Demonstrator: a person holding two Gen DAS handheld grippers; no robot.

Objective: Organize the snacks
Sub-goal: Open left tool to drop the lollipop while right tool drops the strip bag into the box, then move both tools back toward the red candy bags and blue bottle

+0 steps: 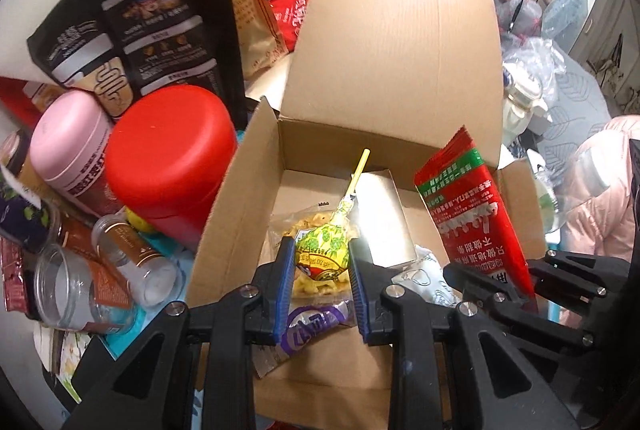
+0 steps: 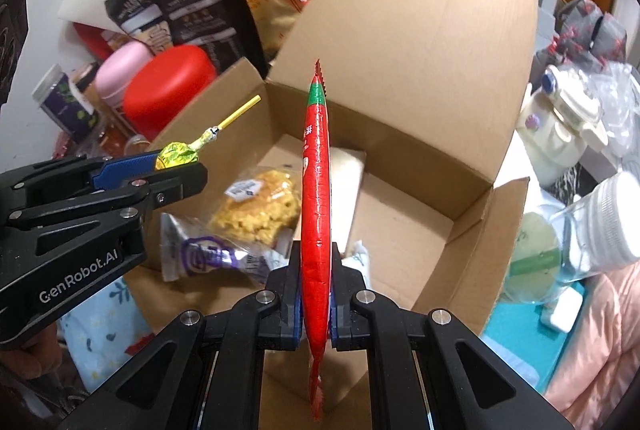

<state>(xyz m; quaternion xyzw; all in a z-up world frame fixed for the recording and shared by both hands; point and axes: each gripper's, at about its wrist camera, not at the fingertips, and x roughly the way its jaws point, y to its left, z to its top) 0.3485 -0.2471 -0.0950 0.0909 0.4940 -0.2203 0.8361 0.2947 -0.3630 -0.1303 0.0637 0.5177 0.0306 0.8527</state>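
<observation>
Left wrist view: left gripper (image 1: pixel 320 262) is clamped on the wrapped head of a lollipop (image 1: pixel 320 250), stick pointing up and away, held over the open box (image 1: pixel 224 197). Below it in the box lie a clear-wrapped yellow snack (image 1: pixel 308 288) and a purple packet (image 1: pixel 312 324). To the right, the right gripper (image 1: pixel 508 286) pinches a flat red pouch (image 1: pixel 476 213) by its lower end, above the box's right side. A red jar (image 1: pixel 168 157) and a pink tin (image 1: pixel 68 149) stand outside the box on the left.

Right wrist view: right gripper (image 2: pixel 316 294) has its jaws nearly together on the red pouch (image 2: pixel 316 189), seen edge-on and standing upright. The left gripper (image 2: pixel 176 169) holds the lollipop (image 2: pixel 178 153) over the box's (image 2: pixel 472 230) left wall.

The lollipop looks light and hard but brittle, with slick foil; gripping the head, as here, seems safer than the thin stick. The pouch seems light and floppy; a hold on its sealed edge should avoid crushing what is inside.
</observation>
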